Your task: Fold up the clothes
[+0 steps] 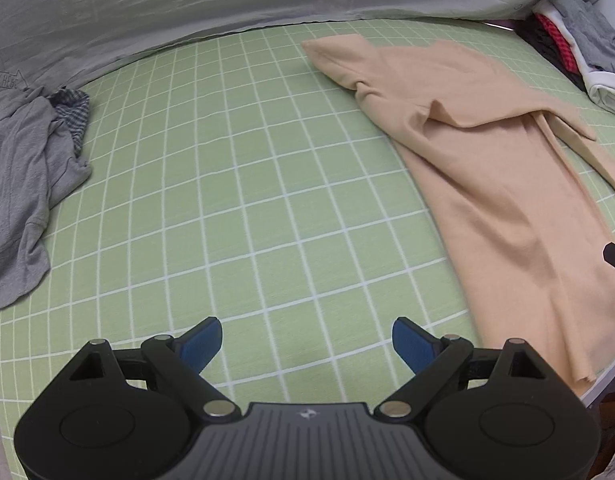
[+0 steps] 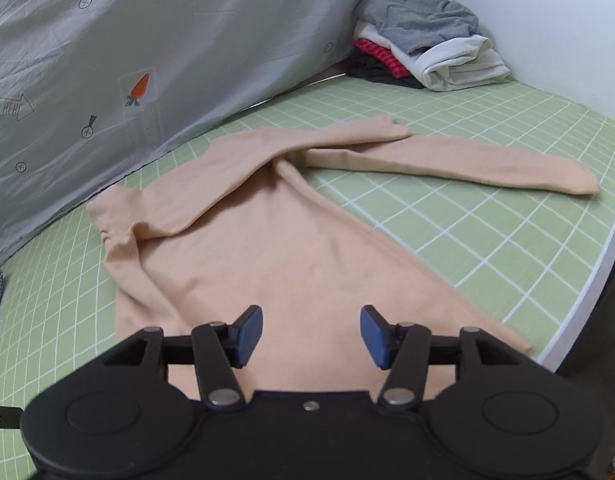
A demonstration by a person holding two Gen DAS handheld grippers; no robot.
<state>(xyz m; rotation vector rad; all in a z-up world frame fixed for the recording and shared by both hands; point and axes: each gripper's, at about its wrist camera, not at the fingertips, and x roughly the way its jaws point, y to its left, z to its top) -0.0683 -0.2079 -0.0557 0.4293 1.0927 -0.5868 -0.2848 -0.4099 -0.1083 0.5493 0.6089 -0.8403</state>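
A peach long-sleeved garment [image 2: 267, 248] lies spread on the green checked sheet [image 2: 487, 232], one sleeve folded across its body, the other stretched out to the right. In the left wrist view the garment [image 1: 487, 168] lies to the right. My left gripper [image 1: 306, 346] is open and empty above bare sheet [image 1: 227, 200], left of the garment. My right gripper [image 2: 311, 334] is open and empty just above the garment's near hem.
A crumpled grey garment [image 1: 23, 184] with a checked cloth lies at the left. A stack of folded clothes [image 2: 427, 44] sits in the far right corner by the white wall. A grey patterned sheet [image 2: 127, 60] hangs along the back. The bed edge [image 2: 587, 280] runs at the right.
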